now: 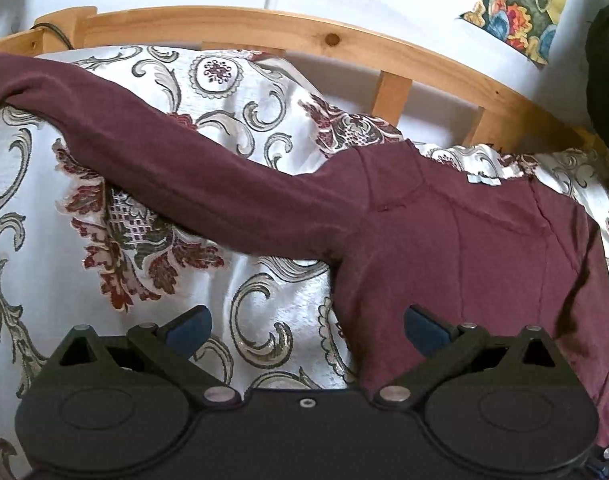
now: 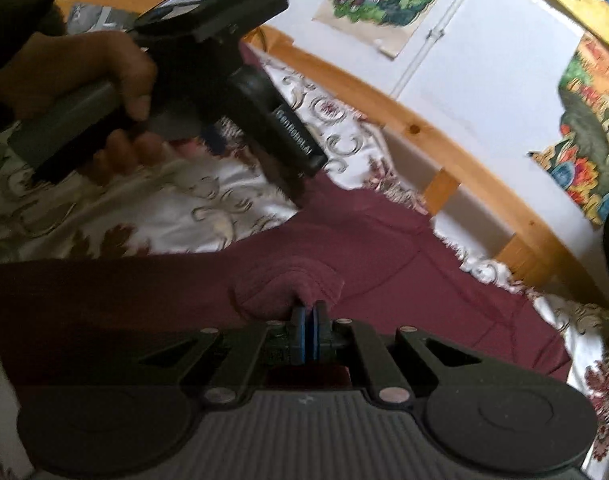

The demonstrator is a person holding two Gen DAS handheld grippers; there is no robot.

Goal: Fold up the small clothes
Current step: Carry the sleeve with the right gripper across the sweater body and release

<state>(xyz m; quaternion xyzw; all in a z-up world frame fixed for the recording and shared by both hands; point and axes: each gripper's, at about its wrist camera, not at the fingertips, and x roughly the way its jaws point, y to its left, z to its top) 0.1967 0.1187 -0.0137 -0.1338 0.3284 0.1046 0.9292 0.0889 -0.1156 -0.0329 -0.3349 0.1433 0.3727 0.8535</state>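
Your left gripper (image 1: pixel 306 330) hovers with jaws wide and empty at the maroon top (image 1: pixel 464 248), which lies limp on the patterned bedspread (image 1: pixel 104 200), sleeve (image 1: pixel 176 160) stretched left. Your right gripper (image 2: pixel 308 320) pinches a fabric bunch. It's soft; grip hems and seams.

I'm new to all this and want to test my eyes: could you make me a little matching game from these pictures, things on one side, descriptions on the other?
Things:
1. left claw
2. right claw
3. sleeve
4. bed rail

Descriptions:
a. wooden
b. wide open
c. stretched across the bedspread
d. pinching maroon cloth

Pairs: 1-b, 2-d, 3-c, 4-a
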